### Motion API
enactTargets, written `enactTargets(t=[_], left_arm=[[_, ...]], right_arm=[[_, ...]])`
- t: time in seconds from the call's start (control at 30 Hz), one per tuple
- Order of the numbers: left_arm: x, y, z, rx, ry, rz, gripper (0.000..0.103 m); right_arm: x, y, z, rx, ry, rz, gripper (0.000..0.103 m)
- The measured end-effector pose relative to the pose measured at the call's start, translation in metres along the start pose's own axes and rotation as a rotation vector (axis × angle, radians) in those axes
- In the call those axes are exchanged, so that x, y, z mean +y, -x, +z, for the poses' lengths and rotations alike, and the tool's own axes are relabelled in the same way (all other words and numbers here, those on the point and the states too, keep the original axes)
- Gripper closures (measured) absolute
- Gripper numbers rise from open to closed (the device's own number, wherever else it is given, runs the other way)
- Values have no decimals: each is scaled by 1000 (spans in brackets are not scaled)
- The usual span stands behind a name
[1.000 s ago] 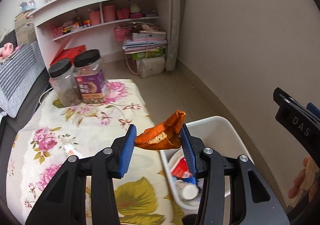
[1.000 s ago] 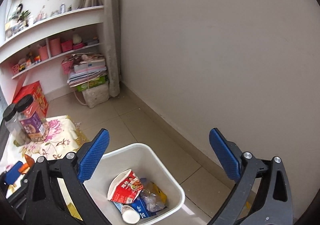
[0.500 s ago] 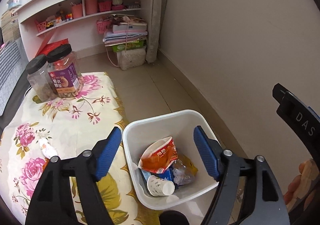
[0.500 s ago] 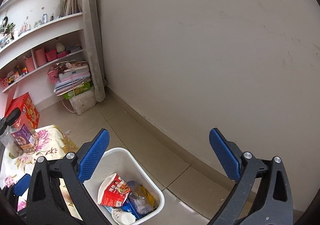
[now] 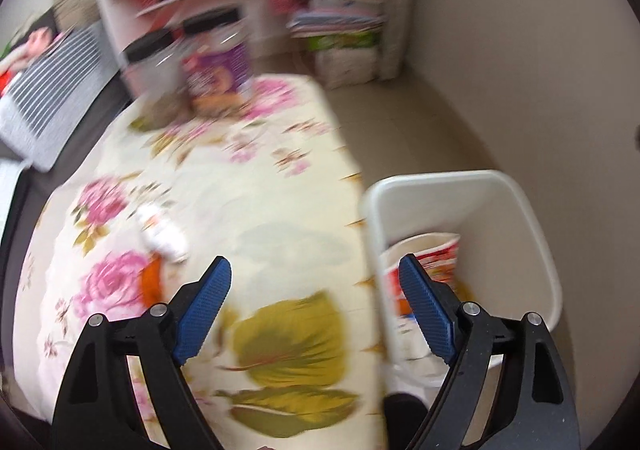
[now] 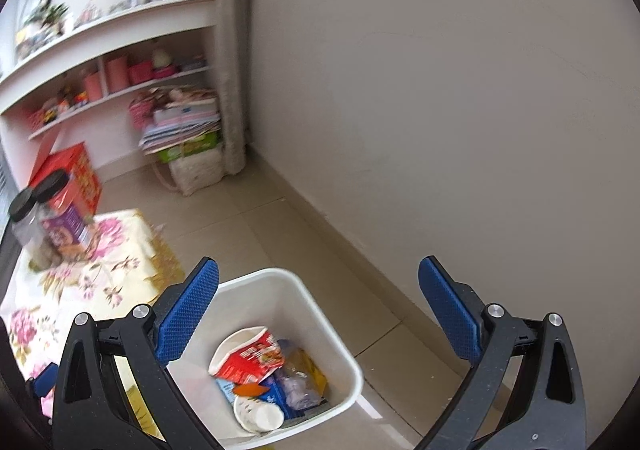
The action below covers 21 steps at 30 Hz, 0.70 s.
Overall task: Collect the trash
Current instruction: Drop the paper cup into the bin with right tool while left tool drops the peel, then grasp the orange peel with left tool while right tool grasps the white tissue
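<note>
The orange peel [image 6: 250,389] now lies in the white bin [image 6: 320,320], on top of the red snack bag [image 6: 250,360], the paper cup [image 6: 260,416] and the clear crinkly wrapper [image 6: 298,390]. Your left gripper [image 5: 316,300] has just been opening its jaws, and nothing is between them now. It points down at the flowery cloth [image 5: 260,186], where more trash waits: a small white wrapper [image 5: 162,234] and a bit of orange stuff [image 5: 152,282] just beside it. That is probably why you aim there. The view is blurry, so you cannot tell what the orange bit is.

Your right gripper [image 6: 318,308] hangs above the bin with its jaws wide apart and holds nothing. The bin is smooth plastic with round corners, and it stands on the tile floor right beside the cloth, so drops are easy. Two jars with black lids [image 5: 192,62] stand at the far end of the cloth.
</note>
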<state>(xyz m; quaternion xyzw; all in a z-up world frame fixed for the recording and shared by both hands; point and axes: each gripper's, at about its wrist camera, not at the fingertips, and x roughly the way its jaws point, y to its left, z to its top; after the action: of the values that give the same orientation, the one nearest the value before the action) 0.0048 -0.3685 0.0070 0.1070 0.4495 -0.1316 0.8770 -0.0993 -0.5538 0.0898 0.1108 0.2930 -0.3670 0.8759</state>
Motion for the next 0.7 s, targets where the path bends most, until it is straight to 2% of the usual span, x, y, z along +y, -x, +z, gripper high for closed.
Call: enactTargets(t=[0.17, 0.27, 0.4, 0.5, 0.6, 0.67, 0.7], left_arm=[[53, -20, -6, 38, 59, 128, 20], [86, -41, -10, 115, 101, 180, 20], [119, -61, -20, 186, 174, 149, 20], [129, -70, -24, 206, 185, 137, 21], [137, -78, -25, 217, 188, 107, 27], [141, -88, -26, 258, 183, 72, 41], [142, -91, -25, 272, 187, 60, 43]], right_arm=[[35, -2, -5, 29, 75, 49, 7], [57, -4, -11, 42, 135, 66, 7], [86, -6, -19, 56, 208, 79, 7], [105, -8, -24, 63, 253, 78, 7], [122, -10, -30, 73, 295, 79, 7], [134, -11, -34, 79, 323, 82, 7], [140, -11, -36, 83, 336, 85, 7]])
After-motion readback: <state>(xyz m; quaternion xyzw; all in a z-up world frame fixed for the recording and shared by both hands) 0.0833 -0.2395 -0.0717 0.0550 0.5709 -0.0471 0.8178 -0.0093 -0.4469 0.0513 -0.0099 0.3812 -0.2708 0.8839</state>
